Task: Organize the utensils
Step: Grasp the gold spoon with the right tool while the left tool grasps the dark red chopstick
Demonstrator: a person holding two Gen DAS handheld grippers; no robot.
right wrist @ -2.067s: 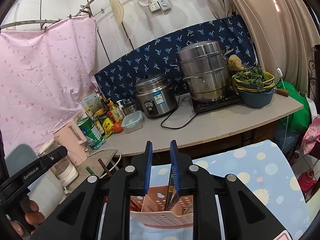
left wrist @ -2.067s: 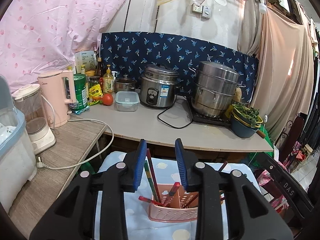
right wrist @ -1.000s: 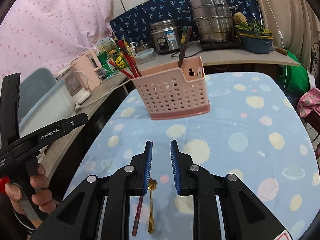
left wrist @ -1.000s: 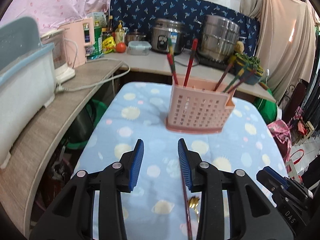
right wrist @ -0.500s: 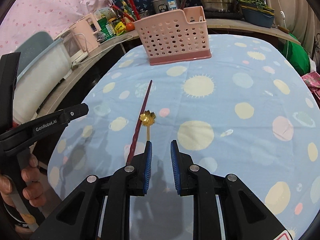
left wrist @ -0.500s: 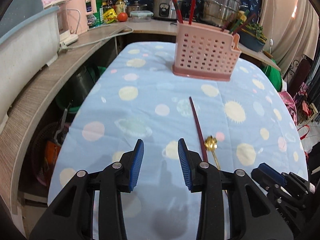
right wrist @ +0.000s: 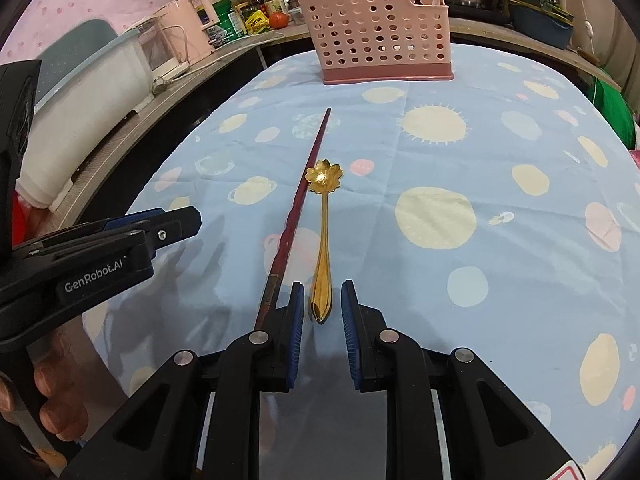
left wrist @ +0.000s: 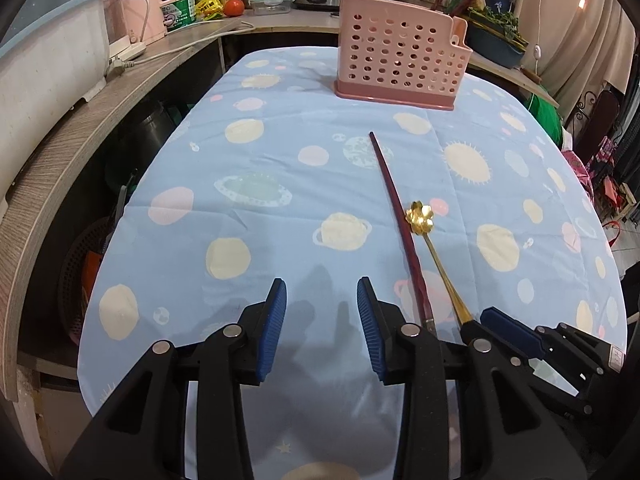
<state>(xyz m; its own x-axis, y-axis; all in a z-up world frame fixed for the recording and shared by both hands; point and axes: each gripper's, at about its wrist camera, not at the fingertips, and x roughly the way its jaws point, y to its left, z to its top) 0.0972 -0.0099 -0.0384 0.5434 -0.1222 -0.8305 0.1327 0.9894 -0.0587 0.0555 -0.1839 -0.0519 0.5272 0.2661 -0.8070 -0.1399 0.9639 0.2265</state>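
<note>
Two black handheld grippers with blue pads hang low over a table covered in a light blue cloth (left wrist: pixel 280 168) printed with pale suns and planets. In the right wrist view, the right gripper (right wrist: pixel 322 308) fills the bottom centre of the frame, its jaws a narrow way apart. The handle end of a gold spoon (right wrist: pixel 323 240) lies between the pads with a sliver of cloth showing on each side, so nothing is gripped. The spoon has a flower-shaped bowl and runs up the middle of the frame. Just beside it on the left lies a single dark red chopstick (right wrist: pixel 298 204), slanting up toward the basket; whether the two touch cannot be told. In the left wrist view, the left gripper (left wrist: pixel 322 320) sits at the bottom centre, jaws partly open over bare cloth and holding nothing, with the chopstick and spoon just to its right. A pink perforated utensil basket (left wrist: pixel 400 68) stands upright at the top centre, with chopsticks poking out of it
</note>
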